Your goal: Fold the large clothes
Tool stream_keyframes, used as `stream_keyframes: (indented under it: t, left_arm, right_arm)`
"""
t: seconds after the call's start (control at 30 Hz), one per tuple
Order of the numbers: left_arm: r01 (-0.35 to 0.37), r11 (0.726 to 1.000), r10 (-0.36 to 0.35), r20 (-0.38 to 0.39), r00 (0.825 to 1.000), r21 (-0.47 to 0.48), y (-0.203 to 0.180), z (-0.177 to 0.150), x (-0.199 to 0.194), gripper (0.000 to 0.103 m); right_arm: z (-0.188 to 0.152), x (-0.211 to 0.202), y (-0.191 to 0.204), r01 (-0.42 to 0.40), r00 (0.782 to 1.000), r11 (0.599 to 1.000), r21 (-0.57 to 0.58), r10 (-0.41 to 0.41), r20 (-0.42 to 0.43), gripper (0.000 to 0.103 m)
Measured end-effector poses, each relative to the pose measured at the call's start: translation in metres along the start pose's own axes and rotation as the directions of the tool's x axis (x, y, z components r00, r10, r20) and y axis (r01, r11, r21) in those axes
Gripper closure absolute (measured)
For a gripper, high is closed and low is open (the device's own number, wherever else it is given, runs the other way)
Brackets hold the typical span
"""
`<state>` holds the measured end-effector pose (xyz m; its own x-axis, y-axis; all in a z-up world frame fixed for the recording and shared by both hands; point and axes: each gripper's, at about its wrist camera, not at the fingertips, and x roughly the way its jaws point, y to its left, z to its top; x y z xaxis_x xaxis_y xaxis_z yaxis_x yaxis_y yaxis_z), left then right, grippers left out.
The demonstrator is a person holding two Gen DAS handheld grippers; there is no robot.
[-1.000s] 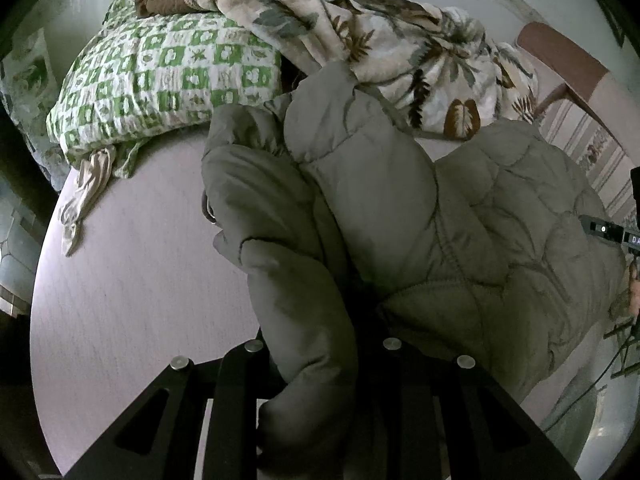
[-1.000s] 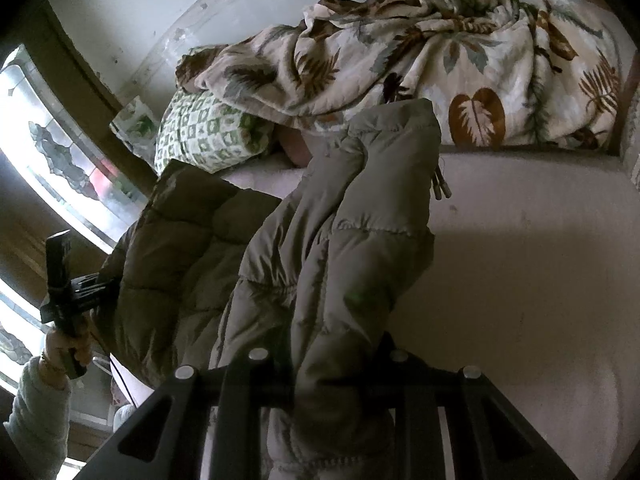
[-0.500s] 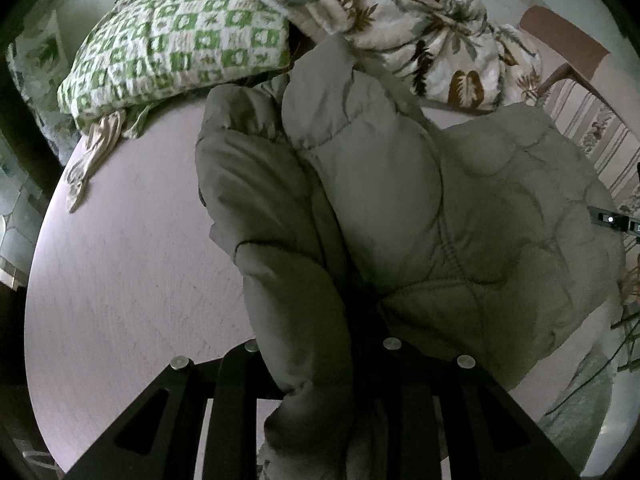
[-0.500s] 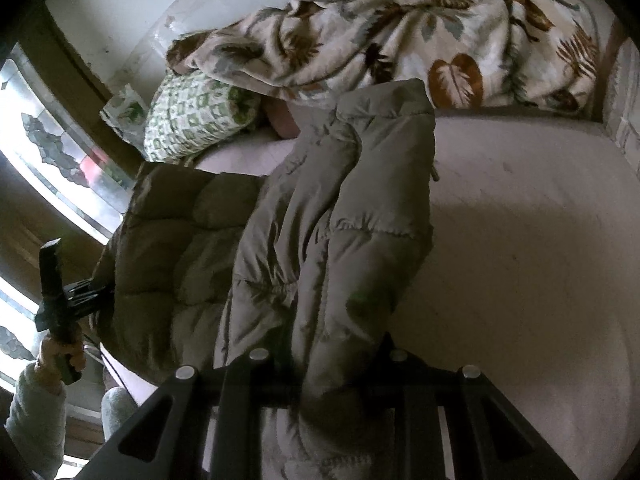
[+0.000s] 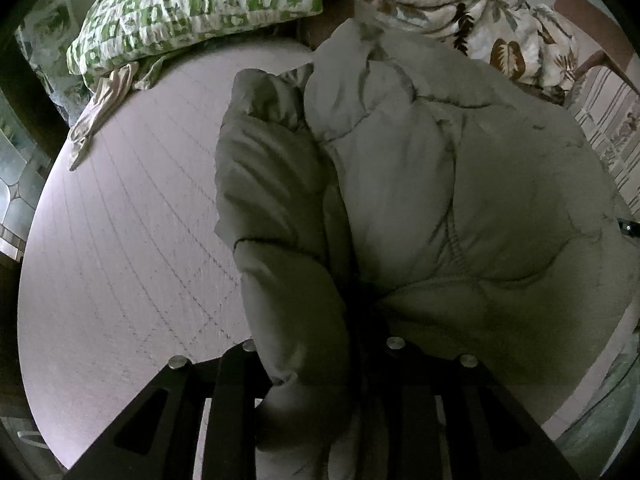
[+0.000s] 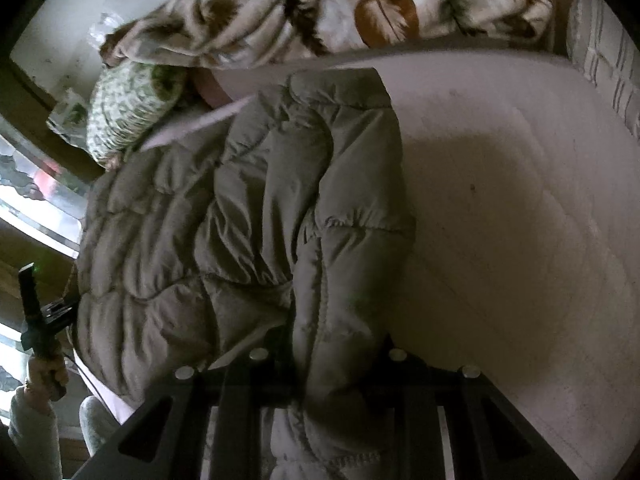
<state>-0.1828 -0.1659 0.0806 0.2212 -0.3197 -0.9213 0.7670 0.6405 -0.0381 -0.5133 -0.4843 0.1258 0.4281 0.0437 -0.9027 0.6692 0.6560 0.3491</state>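
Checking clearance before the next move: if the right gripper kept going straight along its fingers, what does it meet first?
The puffy jacket itself: the right gripper is clamped on a fold of it. Beyond that lies the mattress; depth is unclear.

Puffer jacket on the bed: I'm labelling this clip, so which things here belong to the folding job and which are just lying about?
Part of the job:
- puffer jacket
- left gripper, clamped on a jacket fold
- right gripper, clamped on another fold
- mattress, the folding surface

Just lying about:
- green checked pillow
- leaf-print blanket
- pale cloth beside the pillow
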Motion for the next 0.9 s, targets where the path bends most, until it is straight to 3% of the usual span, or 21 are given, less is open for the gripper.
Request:
stream_keyframes:
  t: [0.47, 0.67, 0.73, 0.8, 0.9]
  left_arm:
    - [0.002, 0.999, -0.001, 0.022, 1.000, -0.045, 0.009, -0.005, 0.025, 0.061]
    - [-0.036, 0.998, 0.037, 0.025, 0.999, -0.059, -0.004, -0.011, 0.014, 0.060]
    - [-0.046, 0.997, 0.048, 0.040, 0.998, -0.060, -0.006, -0.014, 0.011, 0.059]
    - [-0.052, 0.997, 0.055, 0.052, 0.997, -0.060, -0.007, -0.019, 0.006, 0.059]
    - [-0.067, 0.995, 0.072, 0.068, 0.995, -0.071, -0.009, -0.024, -0.001, 0.054]
  right_arm:
    - [-0.006, 0.047, -0.017, 0.013, 0.999, 0.996, 0.083, -0.010, -0.036, 0.060]
    - [-0.012, 0.043, -0.014, 0.042, 0.999, 0.994, 0.097, -0.040, -0.016, 0.059]
    - [-0.012, 0.041, -0.009, 0.060, 0.998, 0.994, 0.093, -0.059, -0.005, 0.051]
    - [-0.014, 0.037, -0.005, 0.106, 0.994, 0.991, 0.079, -0.108, 0.013, 0.033]
    - [-0.015, 0.033, -0.002, 0.102, 0.994, 0.991, 0.091, -0.105, 0.024, 0.030]
